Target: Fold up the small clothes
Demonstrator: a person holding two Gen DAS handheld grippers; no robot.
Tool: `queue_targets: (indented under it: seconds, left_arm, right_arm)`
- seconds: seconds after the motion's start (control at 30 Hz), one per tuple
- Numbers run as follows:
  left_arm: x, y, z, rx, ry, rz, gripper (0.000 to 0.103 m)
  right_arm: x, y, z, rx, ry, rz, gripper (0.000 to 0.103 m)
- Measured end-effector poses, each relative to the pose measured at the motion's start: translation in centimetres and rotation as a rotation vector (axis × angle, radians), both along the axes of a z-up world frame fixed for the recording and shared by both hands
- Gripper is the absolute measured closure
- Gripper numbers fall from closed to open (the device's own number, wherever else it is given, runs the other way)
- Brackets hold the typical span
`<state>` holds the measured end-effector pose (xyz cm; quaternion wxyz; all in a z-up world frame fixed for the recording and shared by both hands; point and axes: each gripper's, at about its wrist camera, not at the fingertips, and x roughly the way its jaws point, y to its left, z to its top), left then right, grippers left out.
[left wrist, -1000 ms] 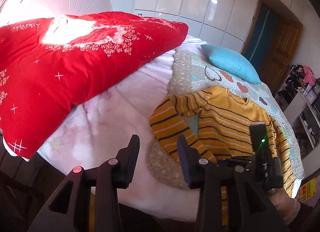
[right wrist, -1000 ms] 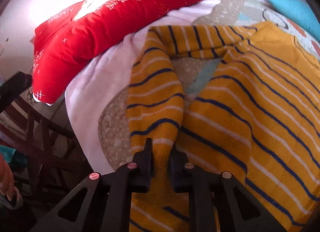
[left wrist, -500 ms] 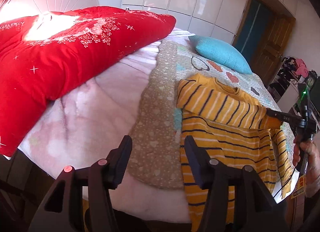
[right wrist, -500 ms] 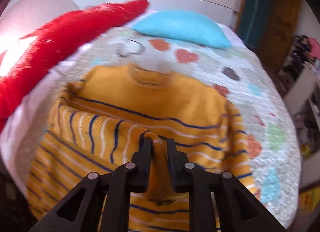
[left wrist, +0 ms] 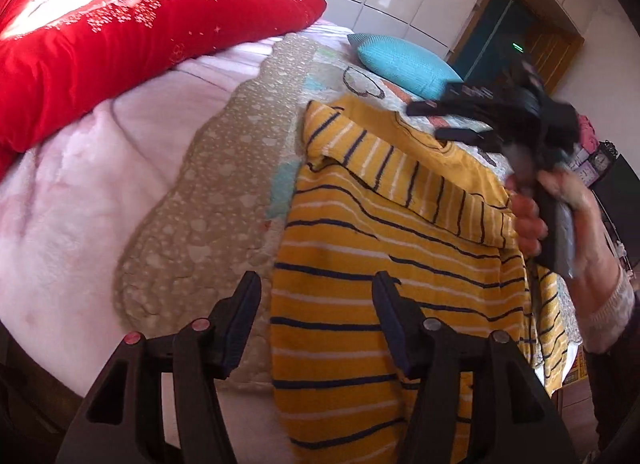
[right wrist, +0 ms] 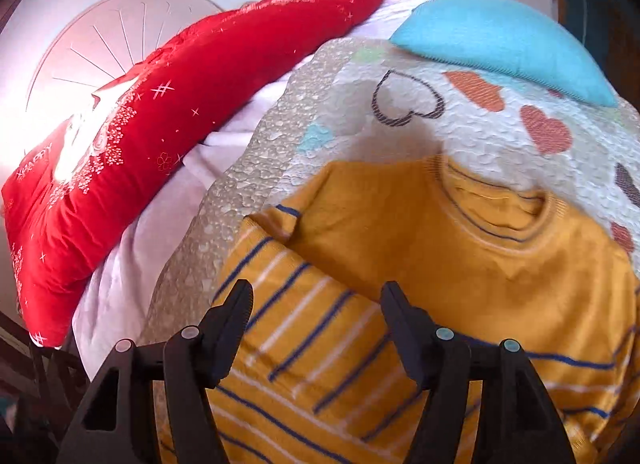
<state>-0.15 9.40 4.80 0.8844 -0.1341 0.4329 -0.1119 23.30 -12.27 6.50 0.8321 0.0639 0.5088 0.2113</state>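
The right gripper has let go: half a second ago its jaws were pinched on the cuff of the sweater's sleeve, and now they stand wide apart with nothing between them, hanging just above the sweater. The sleeve it carried now lies folded across the sweater's chest, just below the collar, running from the shoulder on the quilt's bare side over to the far side, where its cuff ends near the hand holding the right gripper. The left gripper has jaws apart too, empty, poised over the sweater's lower edge, nearer the foot of the bed than the sleeve. The sweater itself lies flat on the heart-print quilt, below the blue pillow and beside the red duvet. By my reading the first sleeve fold is done. The other sleeve, still hanging along the sweater's far side, looks like the next thing to bring in before the body is folded up.
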Motion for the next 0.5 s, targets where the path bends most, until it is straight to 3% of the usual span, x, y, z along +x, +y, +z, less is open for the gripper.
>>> queue_targets:
  seconds: [0.17, 0.23, 0.27, 0.3, 0.5]
  left_arm:
    - [0.7, -2.8, -2.7, 0.016, -0.008, -0.025, 0.046]
    - [0.8, -3.6, -3.6, 0.040, -0.002, -0.025, 0.046]
    - [0.6, -3.9, -3.7, 0.060, -0.018, -0.023, 0.046]
    - [0.4, -4.1, -3.7, 0.079, -0.036, -0.025, 0.046]
    - [-0.5, -4.8, -4.3, 0.129, -0.073, -0.032, 0.043]
  right_arm:
    - [5.4, 3.8, -4.1, -0.025, 0.101, -0.038, 0.032]
    - [6.2, 4.3, -5.1, 0.013, 0.132, -0.038, 0.050]
    - [6.4, 4.5, -5.1, 0.045, 0.138, -0.021, 0.076]
    - [6.5, 4.9, -5.0, 0.059, 0.142, 0.003, 0.093]
    - [9.1, 7.7, -2.4, -0.121, -0.002, 0.022, 0.101]
